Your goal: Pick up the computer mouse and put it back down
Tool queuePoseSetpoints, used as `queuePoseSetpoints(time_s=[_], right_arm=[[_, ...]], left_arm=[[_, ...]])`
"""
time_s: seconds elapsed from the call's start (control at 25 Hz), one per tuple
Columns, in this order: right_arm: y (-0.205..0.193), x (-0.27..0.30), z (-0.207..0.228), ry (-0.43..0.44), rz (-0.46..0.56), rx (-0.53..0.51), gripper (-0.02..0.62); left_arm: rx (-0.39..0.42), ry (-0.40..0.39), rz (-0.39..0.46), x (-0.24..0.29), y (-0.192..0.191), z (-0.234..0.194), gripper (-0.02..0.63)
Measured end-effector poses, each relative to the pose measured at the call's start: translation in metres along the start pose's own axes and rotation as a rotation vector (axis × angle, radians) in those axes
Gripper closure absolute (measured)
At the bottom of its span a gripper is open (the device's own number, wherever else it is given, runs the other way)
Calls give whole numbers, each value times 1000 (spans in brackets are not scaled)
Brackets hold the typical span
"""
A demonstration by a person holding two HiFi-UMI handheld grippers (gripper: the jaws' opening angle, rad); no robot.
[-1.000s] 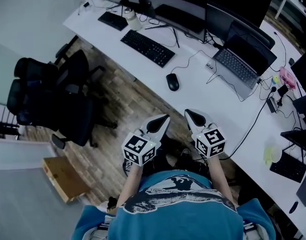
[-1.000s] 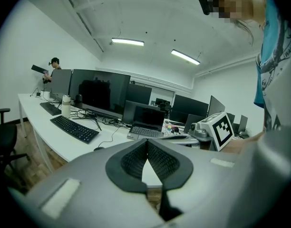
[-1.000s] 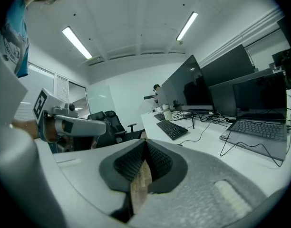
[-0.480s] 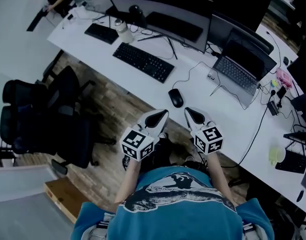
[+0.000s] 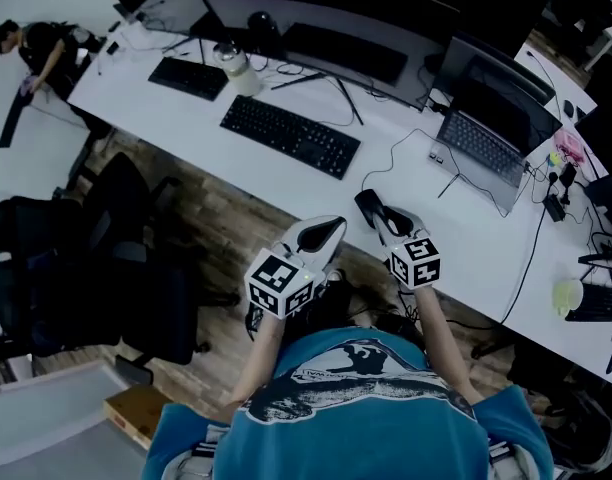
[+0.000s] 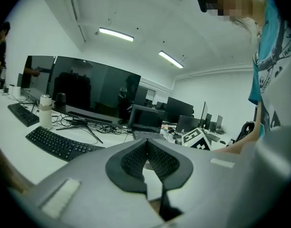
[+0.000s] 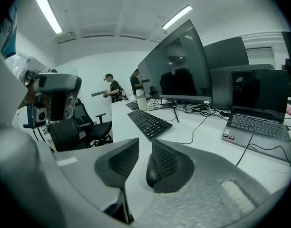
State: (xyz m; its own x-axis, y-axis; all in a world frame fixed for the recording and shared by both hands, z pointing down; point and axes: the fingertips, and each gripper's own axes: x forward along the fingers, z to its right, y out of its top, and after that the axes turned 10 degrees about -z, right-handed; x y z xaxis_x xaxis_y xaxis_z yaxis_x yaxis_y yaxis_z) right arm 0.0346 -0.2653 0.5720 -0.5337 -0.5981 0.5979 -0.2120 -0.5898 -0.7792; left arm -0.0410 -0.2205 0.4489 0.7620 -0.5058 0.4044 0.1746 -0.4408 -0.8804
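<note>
Black computer mouse, just one, down on the white counter near its front edge, right of the near keyboard. Two hand-held grippers in play. Right hand-held gripper at the mouse, jaws a little apart and just been opening, mouse between them, close against the right pad, bare counter showing on the left-pad side. Left hand-held gripper off the counter edge, just left of the mouse, jaws together on nothing. Two black keyboards: one near, one far left. One laptop at right, one pale bottle between the keyboards. One person at far left. Compared with a second ago: both grippers in closer to the counter, right one then well short of the mouse and shut, mouse then in the clear.
</note>
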Motion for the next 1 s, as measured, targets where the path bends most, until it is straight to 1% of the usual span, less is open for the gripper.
queuePoseSetpoints(time_s=[0.12,0.24,0.36,0.48,0.6,0.68,0.84,1.0], right_arm=[[-8,28,8,-39,-70,-13,426],[-22,56,18,-83,-171,-46,340],[-38,80,28,-113,-273,-64,290],[-53,99,35,-125,-357,-69,270],[-62,109,39,-139,-398,-44,268],[-65,112,40,-151,-396,-19,272],[-67,110,43,-184,-346,25,291],[-65,108,42,-183,-323,34,293]], left_arm=[[7,-31,-14,-2,-2,-12,592],[12,-57,-18,-4,-2,-22,592],[18,-83,-20,-3,0,-28,592],[22,-107,-26,-2,-1,-32,592],[23,-121,-33,-4,-3,-36,592],[23,-122,-36,-5,-4,-39,592],[22,-118,-37,-11,-7,-45,592],[21,-118,-33,-14,-5,-48,592]])
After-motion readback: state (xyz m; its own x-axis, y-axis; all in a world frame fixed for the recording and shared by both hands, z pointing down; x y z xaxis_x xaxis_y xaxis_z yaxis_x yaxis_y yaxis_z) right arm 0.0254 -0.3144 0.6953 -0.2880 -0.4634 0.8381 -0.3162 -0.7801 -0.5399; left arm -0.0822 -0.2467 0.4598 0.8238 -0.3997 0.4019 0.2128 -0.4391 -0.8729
